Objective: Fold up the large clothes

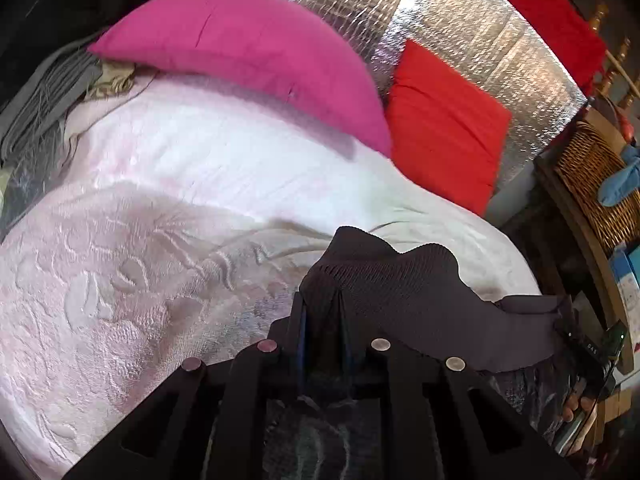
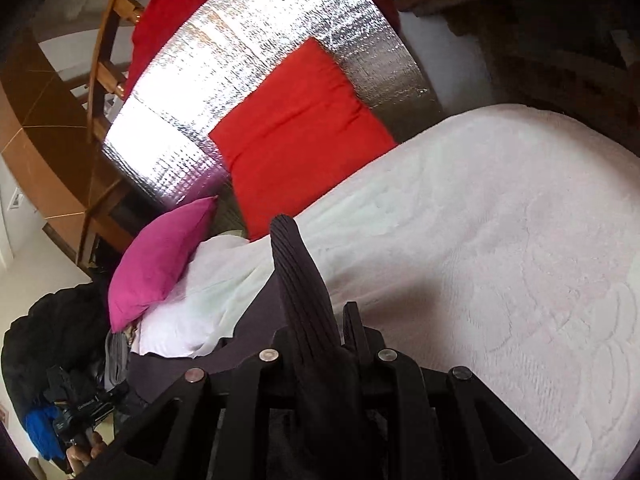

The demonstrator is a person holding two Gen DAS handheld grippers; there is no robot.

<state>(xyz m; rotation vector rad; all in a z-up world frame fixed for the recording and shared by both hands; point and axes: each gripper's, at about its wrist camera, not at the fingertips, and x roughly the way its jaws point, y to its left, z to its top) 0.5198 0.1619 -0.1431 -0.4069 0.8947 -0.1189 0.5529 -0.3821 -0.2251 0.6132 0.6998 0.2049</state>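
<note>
A dark brown ribbed garment (image 1: 384, 276) is held up over a bed with a white textured bedspread (image 1: 120, 280). My left gripper (image 1: 322, 312) is shut on the garment's ribbed edge, and the cloth stretches away to the right toward the other gripper (image 1: 576, 340). In the right wrist view my right gripper (image 2: 332, 320) is shut on another ribbed part of the garment (image 2: 296, 272), which sticks up between the fingers. The rest of the garment hangs to the left toward the other gripper (image 2: 80, 416). The bedspread (image 2: 500, 240) lies below.
A magenta pillow (image 1: 240, 48) and a red cushion (image 1: 444, 128) lean against a silver foil headboard (image 1: 460, 20). Grey clothes (image 1: 44, 96) lie at the bed's left. A wicker basket (image 1: 592, 176) stands right. A dark jacket (image 2: 52, 328) lies beside the bed.
</note>
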